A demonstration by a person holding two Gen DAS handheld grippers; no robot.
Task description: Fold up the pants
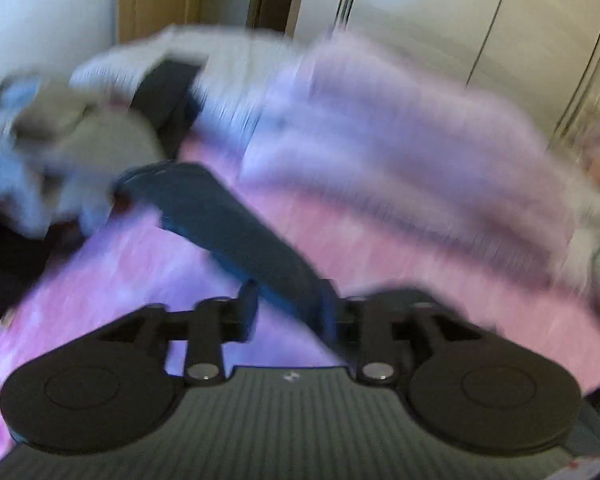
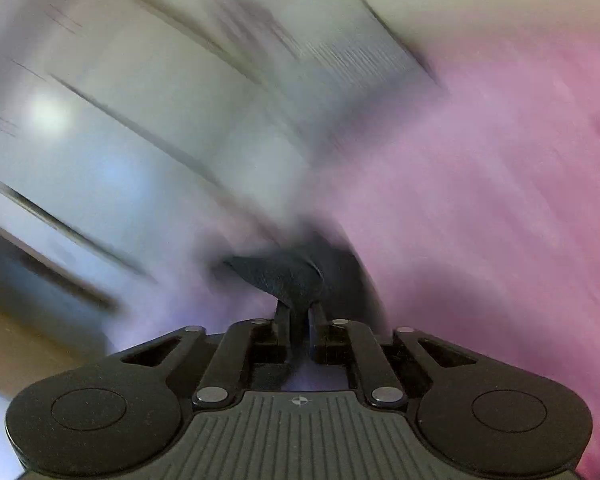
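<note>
The left hand-held gripper (image 1: 290, 308) tilts down toward the pink bed (image 1: 364, 256), its jaws partly apart. The dark pants (image 1: 228, 224) run as a long strip from between those jaws, up and to the left across the bed; blur hides whether the pads press the cloth. Beyond lies a pale blanket (image 1: 400, 136), to the left a heap of clothes (image 1: 72, 148). The right hand-held gripper (image 2: 300, 322) is nearly closed, pinching a fold of pants (image 2: 288, 276) just ahead of its fingertips.
</note>
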